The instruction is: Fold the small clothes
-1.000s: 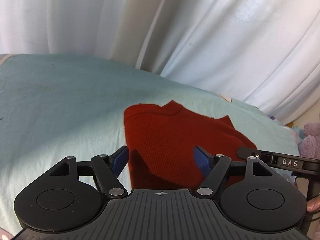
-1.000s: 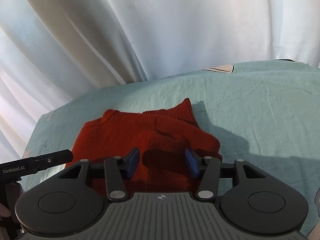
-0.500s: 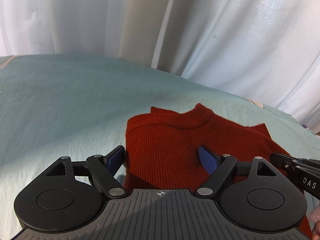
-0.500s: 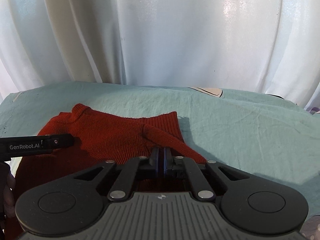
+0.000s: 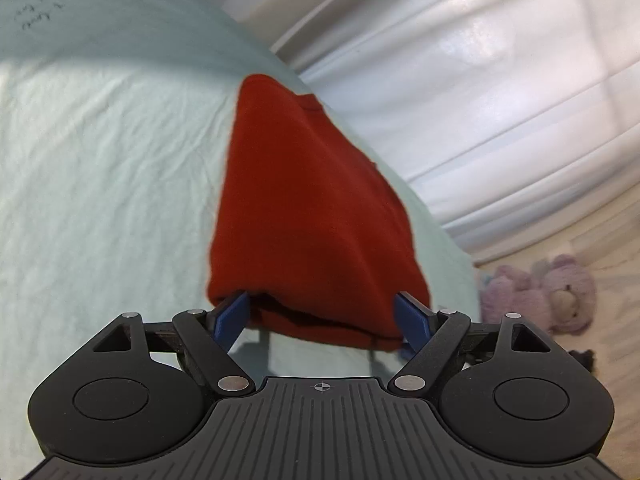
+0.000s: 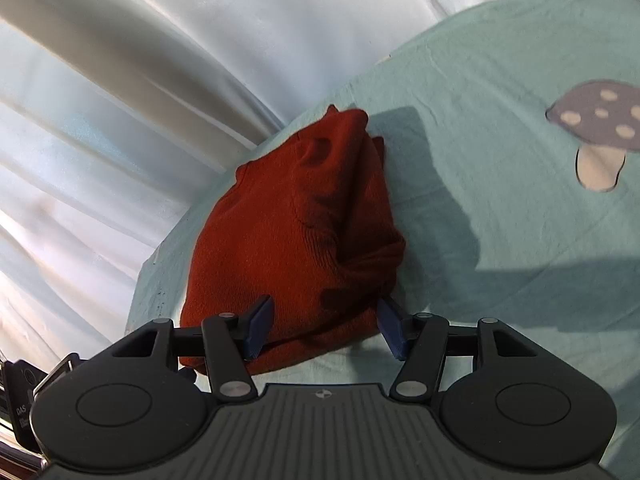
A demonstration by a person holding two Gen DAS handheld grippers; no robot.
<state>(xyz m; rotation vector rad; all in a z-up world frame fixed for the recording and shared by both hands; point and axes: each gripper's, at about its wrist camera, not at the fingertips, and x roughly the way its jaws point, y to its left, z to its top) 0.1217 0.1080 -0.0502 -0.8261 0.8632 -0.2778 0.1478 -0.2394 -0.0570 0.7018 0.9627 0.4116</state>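
Note:
A small red knit sweater (image 5: 308, 216) lies folded in a compact bundle on the light teal sheet (image 5: 100, 200); it also shows in the right wrist view (image 6: 296, 232). My left gripper (image 5: 324, 320) is open, its blue fingertips (image 5: 232, 316) standing either side of the bundle's near edge without pinching it. My right gripper (image 6: 326, 326) is open too, its fingertips (image 6: 260, 322) straddling the near edge of the sweater from the other side. Both are empty.
White curtains (image 5: 460, 80) hang behind the bed. A purple plush toy (image 5: 540, 296) lies on the floor to the right of the bed. A mushroom print (image 6: 600, 128) marks the sheet at right. The other gripper's handle (image 6: 24, 392) shows at the lower left.
The sweater has gone from spread flat to a folded bundle. My right gripper, shut half a second ago, has opened. Both views have swung and tilted, now close to the bundle's near edge.

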